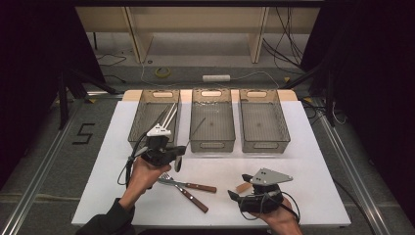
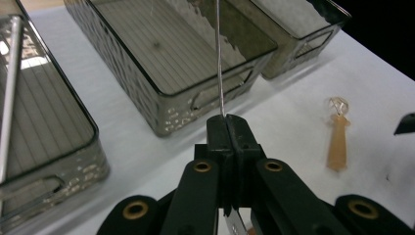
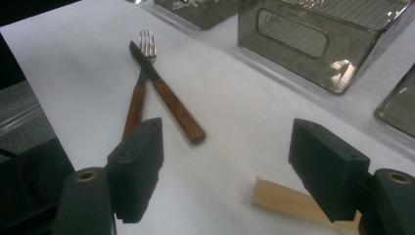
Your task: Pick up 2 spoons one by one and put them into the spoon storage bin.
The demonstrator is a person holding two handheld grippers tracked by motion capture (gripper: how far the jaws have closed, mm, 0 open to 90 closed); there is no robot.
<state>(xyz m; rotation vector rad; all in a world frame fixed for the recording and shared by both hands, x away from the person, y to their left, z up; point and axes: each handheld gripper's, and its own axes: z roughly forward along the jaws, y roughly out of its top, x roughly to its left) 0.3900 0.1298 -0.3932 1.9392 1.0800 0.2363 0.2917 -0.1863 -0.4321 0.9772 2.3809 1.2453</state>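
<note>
Black jaws of the left gripper (image 2: 229,128) stand pressed together on a thin metal rod (image 2: 219,58), which rises straight out of the tips and leans over the middle bin (image 2: 161,105) ahead. Another long metal piece (image 1: 169,115) already lies in the left bin (image 1: 139,125), to this gripper's left, so the sorting looks begun but far from done. Near the person, the right gripper (image 3: 225,166) hangs low over the table (image 1: 313,161) with its jaws spread wide and nothing between them; a pale wooden piece (image 3: 279,198) lies just under its right jaw. Forward and left of it, a fork (image 3: 139,83) and a knife (image 3: 166,93) lie crossed on the white top, not yet sorted. The far-right bin (image 1: 262,125) looks empty. Judging by this, one rod is in hand and at least three items remain. Room is good: open table lies between the bins' near walls and the cutlery, though the rod's free end sits close to the middle bin's rim, so it needs lifting clear before any sideways swing
</note>
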